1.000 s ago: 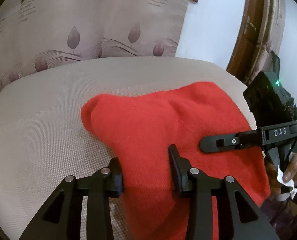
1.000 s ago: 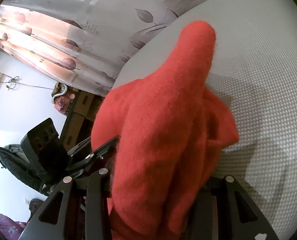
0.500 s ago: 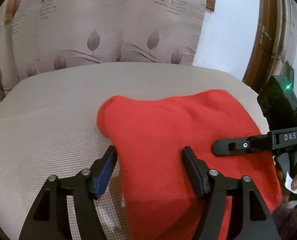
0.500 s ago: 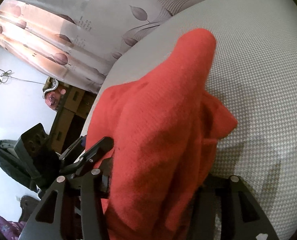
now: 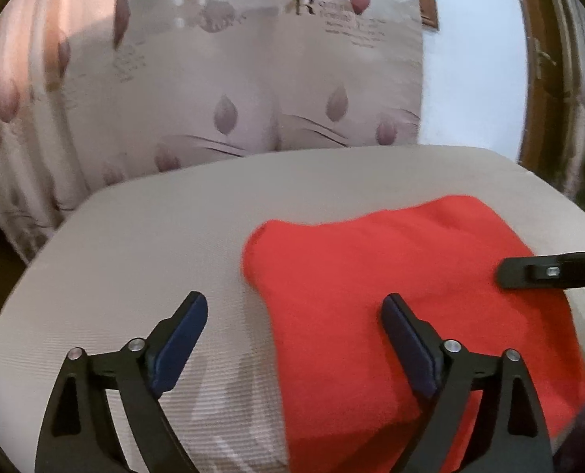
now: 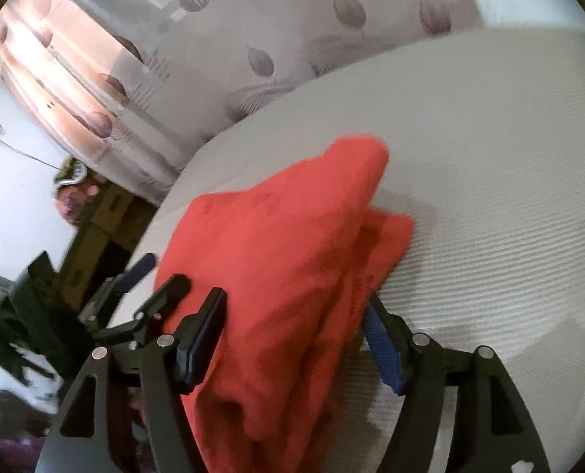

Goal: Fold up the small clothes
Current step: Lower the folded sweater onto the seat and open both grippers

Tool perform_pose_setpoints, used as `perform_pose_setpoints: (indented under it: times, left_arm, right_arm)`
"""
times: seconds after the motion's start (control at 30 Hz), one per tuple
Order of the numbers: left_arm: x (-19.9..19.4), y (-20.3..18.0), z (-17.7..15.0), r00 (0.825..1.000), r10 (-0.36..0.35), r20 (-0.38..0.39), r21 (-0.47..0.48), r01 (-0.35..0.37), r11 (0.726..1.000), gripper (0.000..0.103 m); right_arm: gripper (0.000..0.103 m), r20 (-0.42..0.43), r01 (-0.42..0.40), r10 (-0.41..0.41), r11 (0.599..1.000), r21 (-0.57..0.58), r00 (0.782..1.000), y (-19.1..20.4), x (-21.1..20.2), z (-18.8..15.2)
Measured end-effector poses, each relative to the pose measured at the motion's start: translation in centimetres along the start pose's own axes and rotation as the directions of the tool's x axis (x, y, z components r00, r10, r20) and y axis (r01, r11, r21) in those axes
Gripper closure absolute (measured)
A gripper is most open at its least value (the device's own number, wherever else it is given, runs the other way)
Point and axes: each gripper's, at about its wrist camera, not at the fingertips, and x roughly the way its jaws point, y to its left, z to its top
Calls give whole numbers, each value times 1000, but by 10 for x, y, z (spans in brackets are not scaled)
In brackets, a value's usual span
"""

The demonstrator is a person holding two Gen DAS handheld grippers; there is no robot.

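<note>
A red knitted garment [image 5: 403,276] lies folded on a beige woven cushion [image 5: 142,244]. My left gripper [image 5: 294,309] hangs just above it, its jaws opening wide. The garment's left edge runs between the fingers, and neither pad presses on it. In the right wrist view the garment [image 6: 284,244] is a thick bundle with a folded layer showing at its right side. My right gripper [image 6: 292,319] straddles its near end with jaws opening and the pads off the cloth. One of the right gripper's fingers [image 5: 544,272] reaches in over the garment's right side.
A leaf-patterned curtain [image 5: 253,90] hangs behind the cushion. A white wall and a brown wooden door frame [image 5: 544,79] stand at the right. Cardboard boxes [image 6: 107,216] sit beyond the cushion's left edge. The cushion's rounded edge curves close around the garment.
Both grippers' jaws have spread apart and let go of the red garment, which now rests lower and flatter on the cushion. Both views have tilted upward, and the right gripper has drawn back.
</note>
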Motion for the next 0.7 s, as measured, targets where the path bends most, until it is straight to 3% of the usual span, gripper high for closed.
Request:
perform_pose_setpoints:
  times: [0.1,0.27,0.43,0.5,0.7]
  left_arm:
    - [-7,2,1,999,33,18,-19,-33,999,7]
    - [-27,5,7,991,117,71,-67,-112,991,0]
    - [-69,12,17,953,184,239,-159,-149,976,0]
    - [-82,12,22,944,175,280,-169,-131,977,0]
    - [-97,10,33,950,135,283,-173,-88,981,0]
  right_arm:
    - [34,84,74,-69,996,-51,994,13,-22,-6]
    - [32,158,111,-94,989,-98,983,29,-48,-19]
    - [31,197,128,-94,978,-163,976,48,-65,-27]
    - [31,211,137,-97,973,-186,973,55,-70,-29]
    - [31,227,129,-81,969,-209,971,63,-80,-34]
